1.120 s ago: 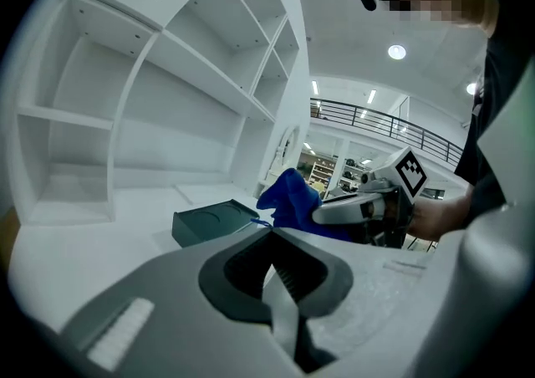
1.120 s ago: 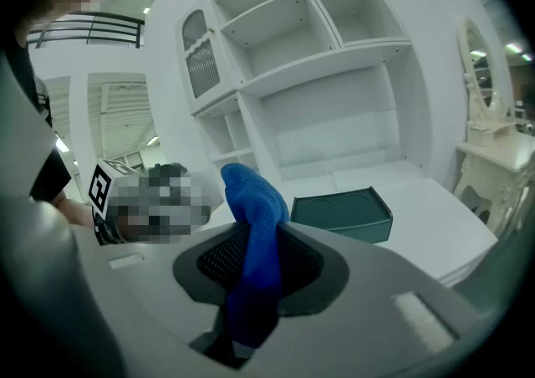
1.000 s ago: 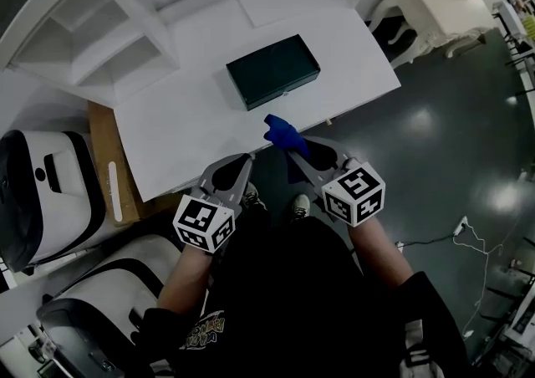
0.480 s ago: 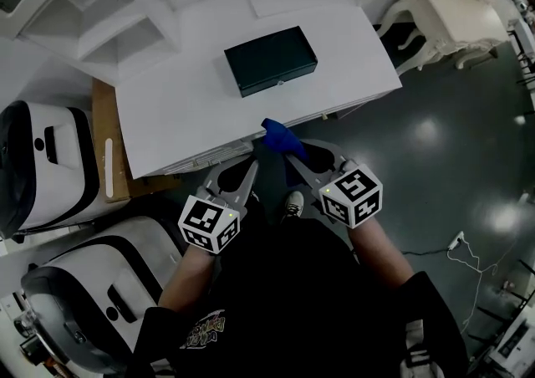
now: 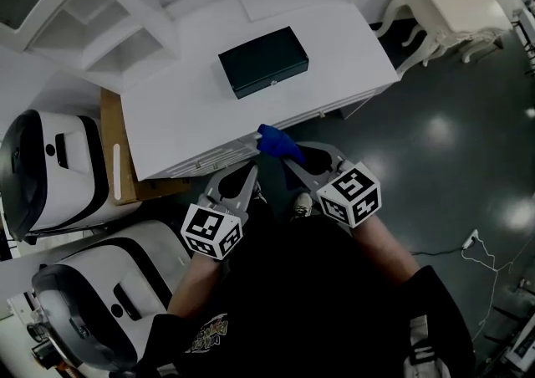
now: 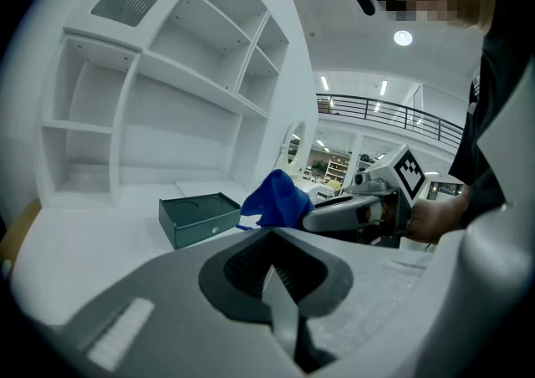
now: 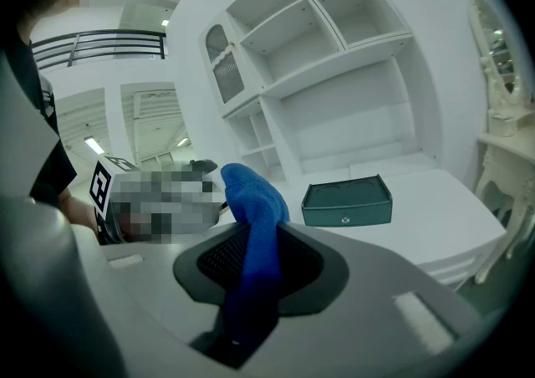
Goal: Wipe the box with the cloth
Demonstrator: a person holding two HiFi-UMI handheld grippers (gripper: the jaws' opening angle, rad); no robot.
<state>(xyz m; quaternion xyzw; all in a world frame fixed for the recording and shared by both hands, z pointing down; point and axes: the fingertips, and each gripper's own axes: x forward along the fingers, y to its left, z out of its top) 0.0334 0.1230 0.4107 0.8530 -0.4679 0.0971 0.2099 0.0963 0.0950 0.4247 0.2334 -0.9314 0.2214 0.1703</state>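
Nearest, the left gripper (image 5: 250, 170) hangs pinched together on nothing (spare, probably to steady things later). Just beside it, the right gripper (image 5: 284, 154) clamps the blue cloth (image 5: 273, 140), a wad bunched past its tips for rubbing. Well beyond, the dark box (image 5: 263, 61) lies flat mid-table (image 5: 184, 135), its long axis along the front edge and its latch facing the person.
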